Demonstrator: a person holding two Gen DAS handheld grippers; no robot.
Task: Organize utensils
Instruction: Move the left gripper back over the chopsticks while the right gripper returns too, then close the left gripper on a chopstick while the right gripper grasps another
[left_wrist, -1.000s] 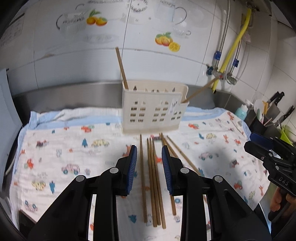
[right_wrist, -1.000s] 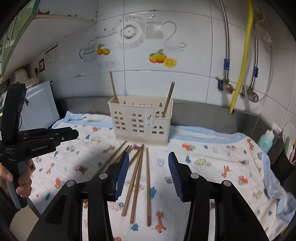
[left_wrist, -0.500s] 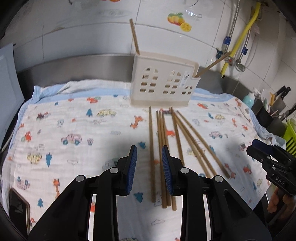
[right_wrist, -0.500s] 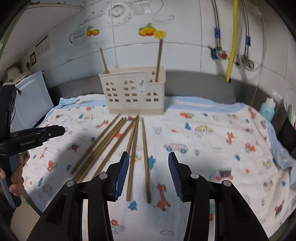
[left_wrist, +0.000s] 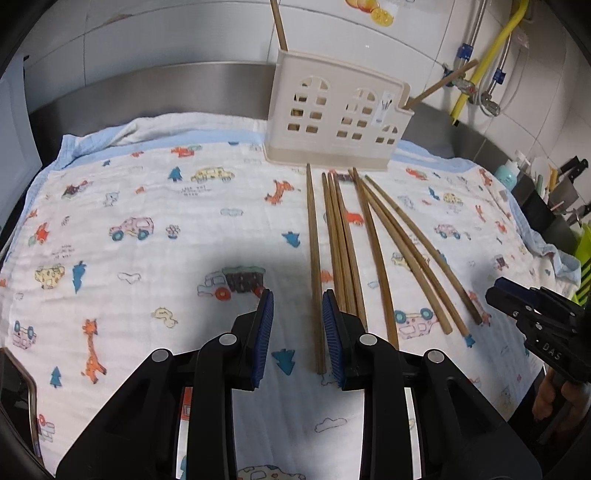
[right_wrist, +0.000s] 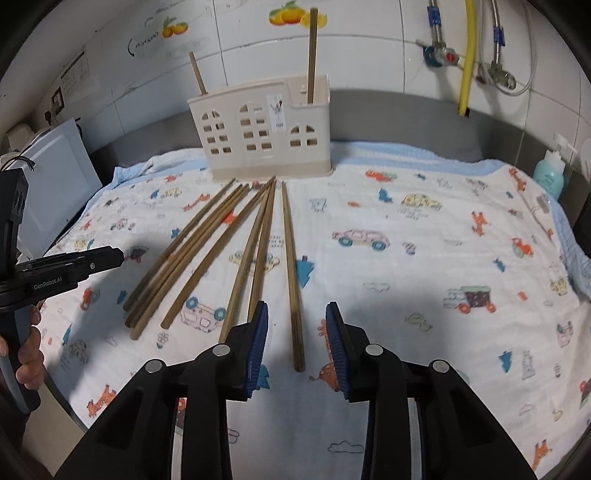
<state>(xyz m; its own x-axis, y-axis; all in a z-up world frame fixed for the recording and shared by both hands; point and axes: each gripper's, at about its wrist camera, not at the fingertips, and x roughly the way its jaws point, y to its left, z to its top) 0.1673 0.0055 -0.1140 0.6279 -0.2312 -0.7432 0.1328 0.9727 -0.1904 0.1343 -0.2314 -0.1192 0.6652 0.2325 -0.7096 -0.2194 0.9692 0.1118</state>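
Chopsticks (right_wrist: 293, 273) lie between closing right gripper (right_wrist: 295, 343), seemingly untouched.

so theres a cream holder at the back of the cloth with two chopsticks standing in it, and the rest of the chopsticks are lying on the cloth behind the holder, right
Not quite: the loose chopsticks lie in front of the holder, not behind it, fanned out on the cloth toward the camera. The right wrist view shows this. The rest holds: the cream holder sits at the back with two chopsticks standing in it.
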